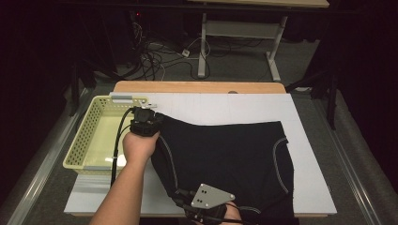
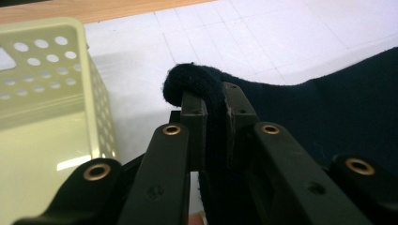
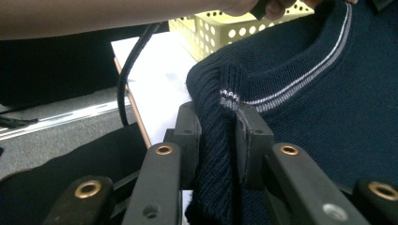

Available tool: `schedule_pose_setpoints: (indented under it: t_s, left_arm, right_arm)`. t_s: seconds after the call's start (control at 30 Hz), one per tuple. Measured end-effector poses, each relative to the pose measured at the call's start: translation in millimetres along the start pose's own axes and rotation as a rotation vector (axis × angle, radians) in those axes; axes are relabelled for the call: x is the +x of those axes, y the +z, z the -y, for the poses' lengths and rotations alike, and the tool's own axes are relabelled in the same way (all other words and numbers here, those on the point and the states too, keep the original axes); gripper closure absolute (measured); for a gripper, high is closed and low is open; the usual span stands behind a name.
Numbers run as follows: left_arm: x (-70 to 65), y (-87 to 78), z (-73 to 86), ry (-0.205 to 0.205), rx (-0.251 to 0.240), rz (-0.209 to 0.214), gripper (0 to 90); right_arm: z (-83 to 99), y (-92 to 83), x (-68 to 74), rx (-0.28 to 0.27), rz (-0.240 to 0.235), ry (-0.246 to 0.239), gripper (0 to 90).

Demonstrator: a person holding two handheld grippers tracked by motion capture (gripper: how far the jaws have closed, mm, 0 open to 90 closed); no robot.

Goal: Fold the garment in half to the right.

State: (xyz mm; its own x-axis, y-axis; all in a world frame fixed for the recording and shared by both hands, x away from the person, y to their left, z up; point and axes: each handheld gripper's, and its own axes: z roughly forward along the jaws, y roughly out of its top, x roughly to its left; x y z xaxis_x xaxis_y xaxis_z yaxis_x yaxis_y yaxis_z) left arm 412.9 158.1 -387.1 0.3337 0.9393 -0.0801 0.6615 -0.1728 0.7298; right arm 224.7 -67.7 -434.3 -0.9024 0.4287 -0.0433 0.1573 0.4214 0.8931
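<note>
1. A dark navy knitted garment (image 1: 230, 159) lies spread on the white mat (image 1: 225, 105) that covers the table (image 1: 197, 87); its long axis runs roughly left to right across the high view, from beside the basket to the mat's right side.
2. Pale grey stripes curve down the garment's left and right parts; its near portion hangs over the table's front edge at the bottom of the high view.
3. The left gripper (image 1: 144, 123) sits at the garment's far-left corner; its jaws are closed on a rolled fold of the dark knit, seen bulging above the pads in the left gripper view (image 2: 197, 79).
4. The right gripper (image 1: 206, 204) is at the near edge; its jaws pinch a ribbed, striped edge of the garment (image 3: 227, 93), the fabric standing upright between them.
5. A pale yellow perforated basket (image 1: 89, 136) stands on the left of the table, just beside the left gripper and the garment's left corner; its right wall is the nearest obstacle.
6. Bare mat lies beyond the garment's far edge and along the right side; the basket's inside looks bare.
</note>
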Motion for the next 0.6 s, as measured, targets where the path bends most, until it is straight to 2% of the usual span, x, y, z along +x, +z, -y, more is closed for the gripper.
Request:
schedule_pose_setpoints:
  t_s: [0.1,0.23,0.4,0.6]
  left_arm:
    - [-1.9,0.7,-0.8,0.002,-0.001,0.008,79.8]
    - [-9.4,7.8,-4.4,0.002,-0.003,0.039,79.6]
    - [-25.1,19.7,-11.5,0.026,0.003,0.064,79.4]
    - [-51.3,36.0,-22.5,0.064,0.005,0.104,79.2]
  right_arm:
    - [1.0,-4.1,-2.1,-0.009,0.002,0.015,74.1]
    - [5.5,-16.7,-9.2,-0.017,0.037,0.024,74.2]
    - [16.2,-33.1,-17.0,-0.018,0.091,0.049,74.2]
    - [32.6,-54.8,-28.4,-0.012,0.163,0.084,74.1]
